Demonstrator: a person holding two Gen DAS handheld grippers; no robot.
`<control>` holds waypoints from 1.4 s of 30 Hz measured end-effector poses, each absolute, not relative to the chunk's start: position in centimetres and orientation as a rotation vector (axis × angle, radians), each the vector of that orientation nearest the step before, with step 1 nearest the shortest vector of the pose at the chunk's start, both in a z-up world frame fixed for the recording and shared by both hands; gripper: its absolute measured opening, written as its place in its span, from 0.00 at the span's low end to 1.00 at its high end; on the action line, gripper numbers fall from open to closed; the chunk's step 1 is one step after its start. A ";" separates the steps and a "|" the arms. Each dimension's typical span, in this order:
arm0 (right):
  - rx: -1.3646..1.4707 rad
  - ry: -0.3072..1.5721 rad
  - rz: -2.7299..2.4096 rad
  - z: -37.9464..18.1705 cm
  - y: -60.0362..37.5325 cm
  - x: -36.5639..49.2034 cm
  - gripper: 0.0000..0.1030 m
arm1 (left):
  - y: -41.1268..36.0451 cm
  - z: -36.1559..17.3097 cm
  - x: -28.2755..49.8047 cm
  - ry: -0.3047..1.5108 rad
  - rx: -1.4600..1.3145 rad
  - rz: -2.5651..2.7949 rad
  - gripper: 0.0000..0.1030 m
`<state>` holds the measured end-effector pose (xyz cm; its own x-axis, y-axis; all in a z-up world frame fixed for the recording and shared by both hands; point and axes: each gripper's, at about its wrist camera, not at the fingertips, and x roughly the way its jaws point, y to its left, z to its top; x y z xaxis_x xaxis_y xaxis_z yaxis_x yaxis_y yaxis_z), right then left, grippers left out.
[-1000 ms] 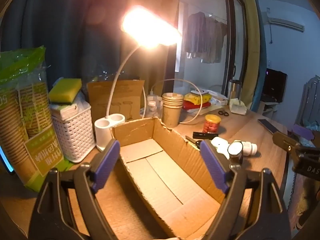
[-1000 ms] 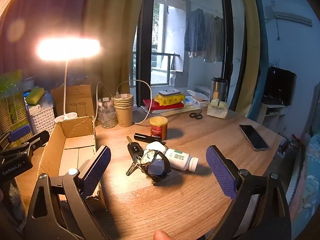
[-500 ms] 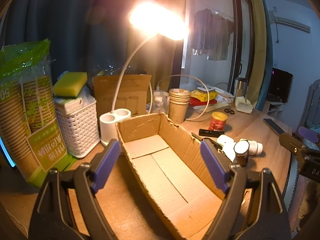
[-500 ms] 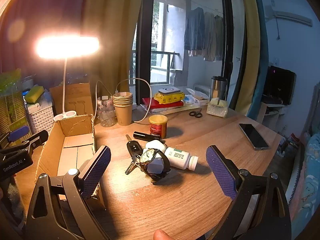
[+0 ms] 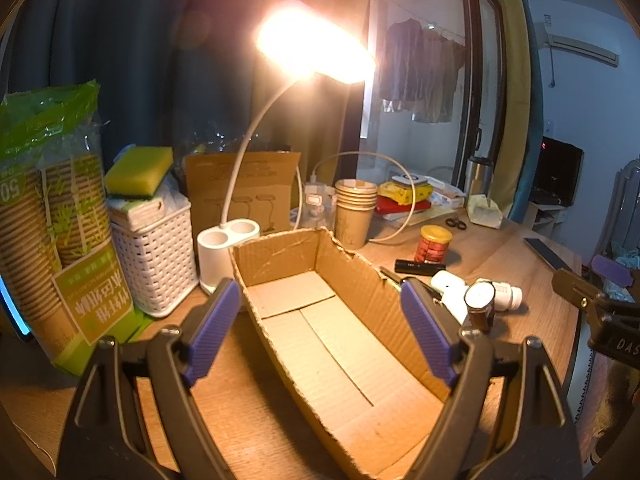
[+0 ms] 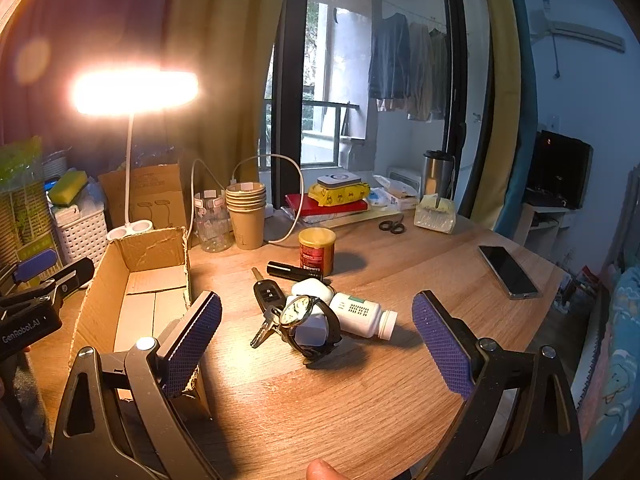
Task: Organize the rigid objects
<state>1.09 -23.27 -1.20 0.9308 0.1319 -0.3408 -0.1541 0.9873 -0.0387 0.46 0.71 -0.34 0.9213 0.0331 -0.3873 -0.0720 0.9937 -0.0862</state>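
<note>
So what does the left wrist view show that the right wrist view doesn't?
Only the left wrist view shows the whole floor of the cardboard box, with nothing in it. Only the right wrist view shows the car key and the watch face clearly. Both show the white pill bottle, red can, lamp, and open grippers, left and right.

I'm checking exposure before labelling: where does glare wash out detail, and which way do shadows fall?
Left wrist view: the desk lamp blows out white, with haze across the curtain. Right wrist view: the lamp head is clipped too; the watch and pill bottle cast shadows right, away from it; edges bend from fisheye.
</note>
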 end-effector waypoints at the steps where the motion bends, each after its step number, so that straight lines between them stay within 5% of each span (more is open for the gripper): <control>1: -0.066 0.344 0.147 -1.2 -23.2 1.2 0.95 | 0.7 -0.4 0.4 0.396 -0.099 0.054 0.81; 42: -0.073 0.355 0.150 -1.7 -22.5 1.4 0.95 | -0.1 -0.1 0.4 0.399 -0.086 0.011 0.81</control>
